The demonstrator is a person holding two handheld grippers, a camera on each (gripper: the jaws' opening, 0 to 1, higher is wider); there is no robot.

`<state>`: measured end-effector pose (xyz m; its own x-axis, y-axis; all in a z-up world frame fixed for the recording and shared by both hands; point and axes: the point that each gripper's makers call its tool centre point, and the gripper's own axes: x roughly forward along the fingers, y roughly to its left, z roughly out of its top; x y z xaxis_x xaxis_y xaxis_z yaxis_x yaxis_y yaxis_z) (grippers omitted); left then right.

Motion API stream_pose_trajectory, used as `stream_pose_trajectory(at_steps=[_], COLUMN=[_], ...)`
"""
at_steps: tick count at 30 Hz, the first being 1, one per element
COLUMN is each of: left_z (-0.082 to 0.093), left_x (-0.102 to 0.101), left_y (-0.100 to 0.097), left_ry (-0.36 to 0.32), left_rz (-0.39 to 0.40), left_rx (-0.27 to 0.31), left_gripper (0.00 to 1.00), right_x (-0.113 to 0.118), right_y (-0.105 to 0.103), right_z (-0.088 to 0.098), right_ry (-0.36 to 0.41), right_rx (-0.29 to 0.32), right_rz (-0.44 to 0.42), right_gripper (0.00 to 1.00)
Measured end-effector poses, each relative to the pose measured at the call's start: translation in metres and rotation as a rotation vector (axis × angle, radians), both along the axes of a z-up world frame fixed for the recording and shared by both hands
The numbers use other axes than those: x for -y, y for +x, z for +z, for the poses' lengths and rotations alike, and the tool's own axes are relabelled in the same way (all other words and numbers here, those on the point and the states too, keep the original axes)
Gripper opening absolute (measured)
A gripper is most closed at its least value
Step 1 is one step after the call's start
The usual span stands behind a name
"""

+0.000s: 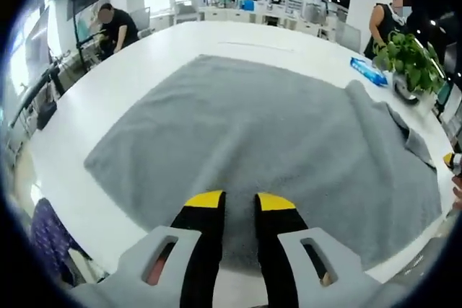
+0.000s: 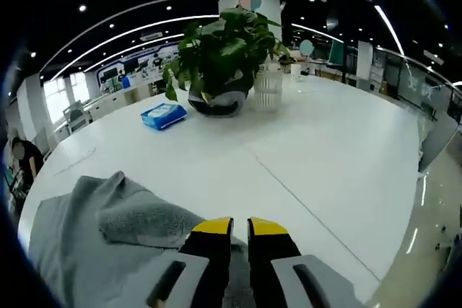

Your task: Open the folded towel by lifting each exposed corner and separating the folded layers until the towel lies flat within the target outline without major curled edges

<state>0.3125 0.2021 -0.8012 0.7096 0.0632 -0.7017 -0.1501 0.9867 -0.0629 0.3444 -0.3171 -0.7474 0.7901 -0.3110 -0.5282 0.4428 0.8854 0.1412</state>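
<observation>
The grey towel [image 1: 253, 149] lies spread over the white worktop [image 1: 108, 99], mostly flat, with its far right corner folded back in a rumpled ridge [image 2: 144, 221]. The left claw [image 1: 238, 203] hovers above the near edge, jaws slightly apart and holding nothing. The right claw [image 2: 240, 227] sits beside the folded corner, jaws nearly together, gripping nothing. Farther off stand a potted plant [image 2: 220, 55], a glass vase [image 2: 268, 88] and a blue packet [image 2: 164, 115]

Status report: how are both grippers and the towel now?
Left gripper over towel, jaws slightly apart, empty. Right gripper at towel's folded corner, jaws nearly closed, grip unclear. Towel mostly flat. Plant, blue pack stand clear.
</observation>
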Motion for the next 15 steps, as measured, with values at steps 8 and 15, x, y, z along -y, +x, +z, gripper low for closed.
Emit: stream_pose_trajectory(at_steps=[8,15], left_z=[0.008,0.013], left_x=[0.021,0.041], left_y=[0.01,0.022], left_ry=[-0.025,-0.048], left_rz=[-0.074,-0.144], left_rx=[0.039,0.091], left_gripper=[0.21,0.3], right_x=[-0.08,-0.125], right_y=[0.04,0.05], right_z=[0.029,0.028], right_ry=[0.066,0.043], right_rx=[0.187,0.199], right_rz=[0.328,0.51], right_gripper=[0.18,0.28])
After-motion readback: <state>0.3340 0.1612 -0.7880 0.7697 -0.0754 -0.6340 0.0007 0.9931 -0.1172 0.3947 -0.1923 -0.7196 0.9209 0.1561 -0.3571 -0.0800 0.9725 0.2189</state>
